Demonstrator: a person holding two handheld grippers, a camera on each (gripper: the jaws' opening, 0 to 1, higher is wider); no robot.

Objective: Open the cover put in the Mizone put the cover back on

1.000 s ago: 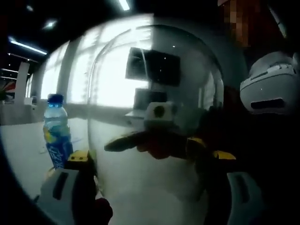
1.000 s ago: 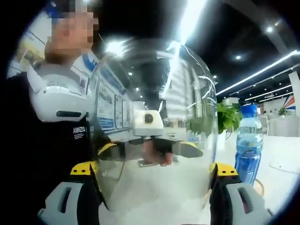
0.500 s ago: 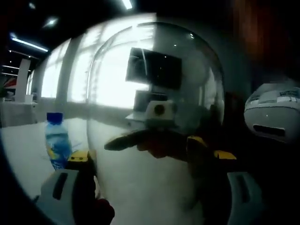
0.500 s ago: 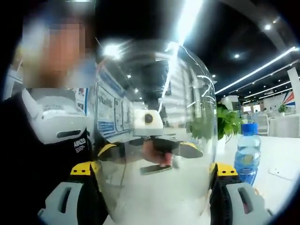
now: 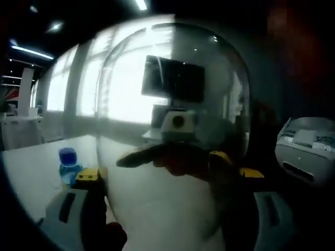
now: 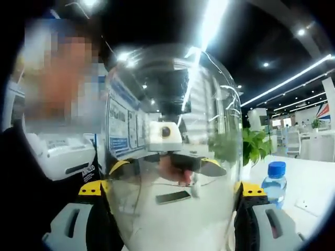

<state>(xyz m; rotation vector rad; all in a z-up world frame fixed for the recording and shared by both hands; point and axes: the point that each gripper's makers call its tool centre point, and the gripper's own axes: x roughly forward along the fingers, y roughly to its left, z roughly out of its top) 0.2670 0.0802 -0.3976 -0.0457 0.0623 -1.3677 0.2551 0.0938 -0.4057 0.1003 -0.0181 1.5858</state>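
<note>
While your grippers' fingers [image 6: 97,219] clamp the clear domed cover [image 6: 172,136], the blue-capped Mizone [image 6: 273,184] stands on the white desk [image 6: 309,178].

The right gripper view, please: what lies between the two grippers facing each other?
The clear dome cover, held between them; the left gripper shows through it.

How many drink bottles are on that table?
1. The same blue-capped bottle stands on the white table, beside the clear dome that both grippers hold between them. Others may be hidden behind the dome or the grippers.
</note>
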